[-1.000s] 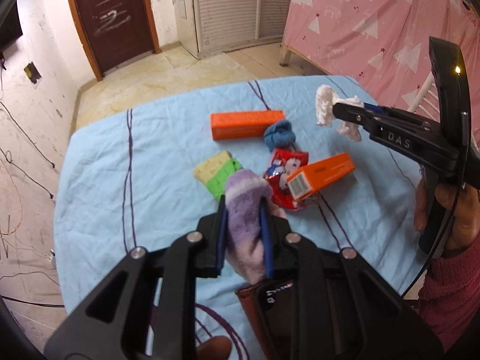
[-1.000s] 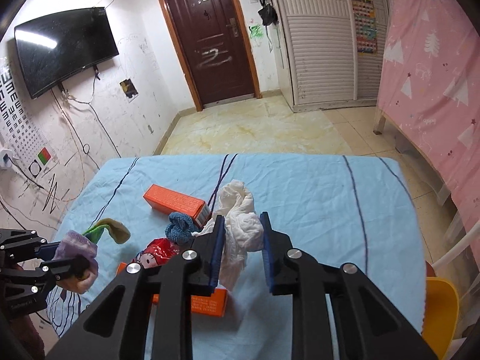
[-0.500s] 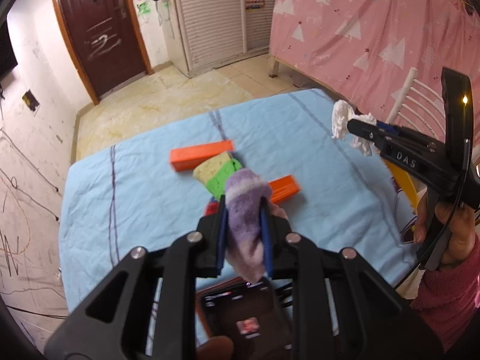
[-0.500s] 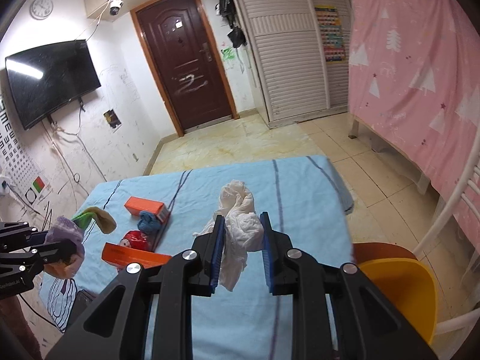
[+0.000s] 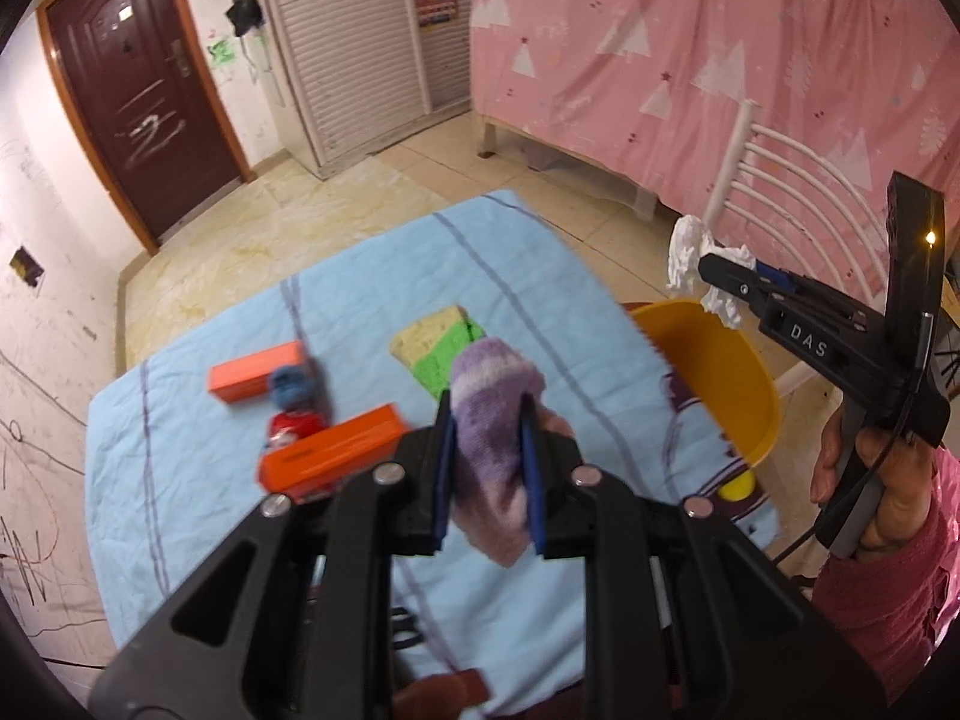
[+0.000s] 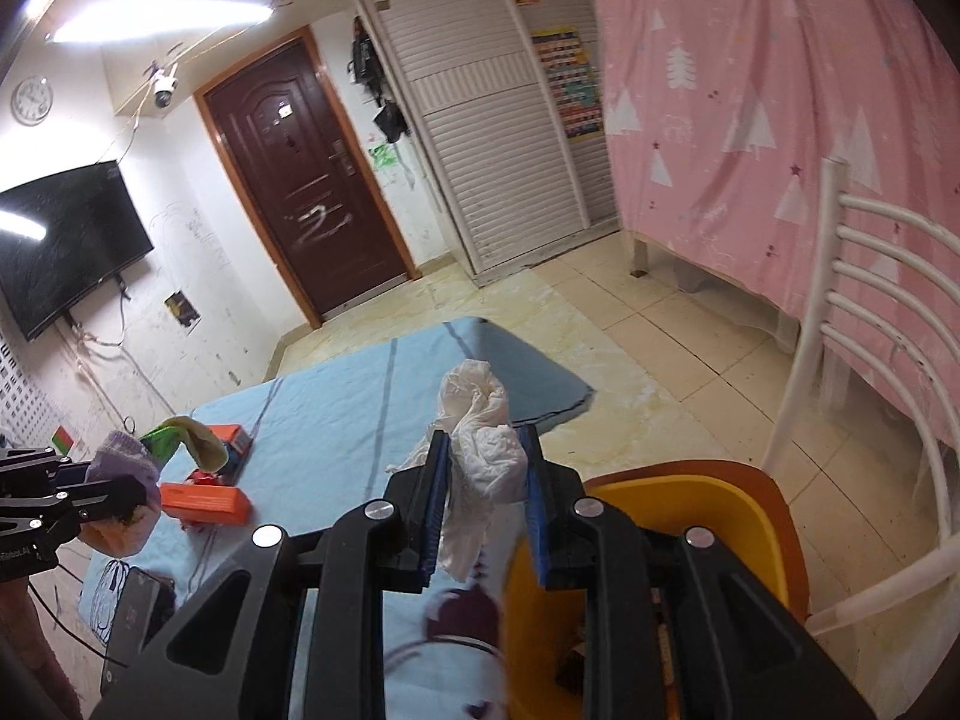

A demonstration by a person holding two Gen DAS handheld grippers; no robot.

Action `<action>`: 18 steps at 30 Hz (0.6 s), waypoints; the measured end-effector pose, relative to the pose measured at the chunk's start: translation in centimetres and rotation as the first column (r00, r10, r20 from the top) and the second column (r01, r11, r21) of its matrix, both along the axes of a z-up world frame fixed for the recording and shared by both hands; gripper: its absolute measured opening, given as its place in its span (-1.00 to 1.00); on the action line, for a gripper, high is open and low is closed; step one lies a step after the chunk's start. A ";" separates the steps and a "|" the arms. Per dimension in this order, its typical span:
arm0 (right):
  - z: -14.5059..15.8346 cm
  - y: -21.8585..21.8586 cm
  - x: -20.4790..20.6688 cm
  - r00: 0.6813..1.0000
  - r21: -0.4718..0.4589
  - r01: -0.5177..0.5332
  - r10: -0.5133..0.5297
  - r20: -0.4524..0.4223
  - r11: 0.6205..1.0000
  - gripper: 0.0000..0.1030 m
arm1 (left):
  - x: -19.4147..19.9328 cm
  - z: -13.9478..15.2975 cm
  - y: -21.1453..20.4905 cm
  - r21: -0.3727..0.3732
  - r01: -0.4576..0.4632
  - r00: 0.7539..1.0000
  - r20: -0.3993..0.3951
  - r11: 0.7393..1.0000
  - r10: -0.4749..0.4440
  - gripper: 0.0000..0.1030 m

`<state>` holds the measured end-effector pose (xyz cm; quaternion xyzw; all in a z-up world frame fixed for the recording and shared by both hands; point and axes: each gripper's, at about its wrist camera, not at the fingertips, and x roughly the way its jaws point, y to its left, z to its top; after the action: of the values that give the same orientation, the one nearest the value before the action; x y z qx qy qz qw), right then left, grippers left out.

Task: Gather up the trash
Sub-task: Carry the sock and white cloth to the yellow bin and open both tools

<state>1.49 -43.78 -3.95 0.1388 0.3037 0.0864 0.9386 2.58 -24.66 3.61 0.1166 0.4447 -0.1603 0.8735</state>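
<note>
My left gripper [image 5: 485, 450] is shut on a purple sock [image 5: 492, 420], held above the blue-covered table [image 5: 180, 450]. My right gripper [image 6: 485, 498] is shut on a crumpled white tissue [image 6: 486, 450]; in the left wrist view that tissue [image 5: 687, 255] hangs over the yellow bin [image 5: 720, 372] at the table's right edge. The same bin [image 6: 660, 516] lies just below and right of my right gripper. On the table lie two orange boxes [image 5: 330, 453] [image 5: 255, 371], a blue yarn ball [image 5: 294, 387], a red wrapper [image 5: 294, 429] and a yellow-green sponge [image 5: 438, 348].
A white chair [image 6: 852, 360] stands right of the bin, before a pink curtain [image 5: 720, 60]. A dark phone [image 6: 135, 612] lies on the table's near left corner. A brown door [image 6: 306, 180], a white shuttered wardrobe and a wall television [image 6: 66, 240] line the far side.
Both grippers have swung right, away from the table's middle toward the yellow bin, which has come into view. Each keeps its hold: purple sock on the left, white tissue on the right.
</note>
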 end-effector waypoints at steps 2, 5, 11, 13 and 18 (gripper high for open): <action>-0.5 -1.6 -0.6 1.000 0.007 0.022 -0.022 -0.005 1.000 -0.67 | 0.0 -0.1 -1.5 -0.002 0.015 1.000 -0.008 1.000 -0.015 -0.64; -1.6 -3.7 -1.3 0.999 0.017 0.045 -0.045 -0.018 0.999 -0.67 | -0.1 -0.3 -3.6 -0.006 0.039 0.999 -0.014 0.999 -0.039 -0.64; -3.9 -6.5 -2.0 0.994 0.025 0.095 -0.094 -0.058 0.995 -0.67 | 0.2 -0.5 -8.4 -0.061 0.093 0.994 -0.048 0.994 -0.096 -0.64; -4.5 -7.1 -2.1 0.993 0.038 0.099 -0.096 -0.067 0.994 -0.67 | 0.4 -0.8 -9.9 -0.078 0.106 0.992 -0.058 0.991 -0.111 -0.64; -6.2 -8.4 -2.1 0.990 0.069 0.115 -0.109 -0.092 0.991 -0.67 | 1.1 -2.1 -13.5 -0.087 0.123 0.988 -0.084 0.988 -0.131 -0.64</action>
<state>-0.59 -52.18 -10.10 0.1942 0.3330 0.0386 0.9219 3.70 -38.13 1.51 0.1015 0.4683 -0.2389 0.8446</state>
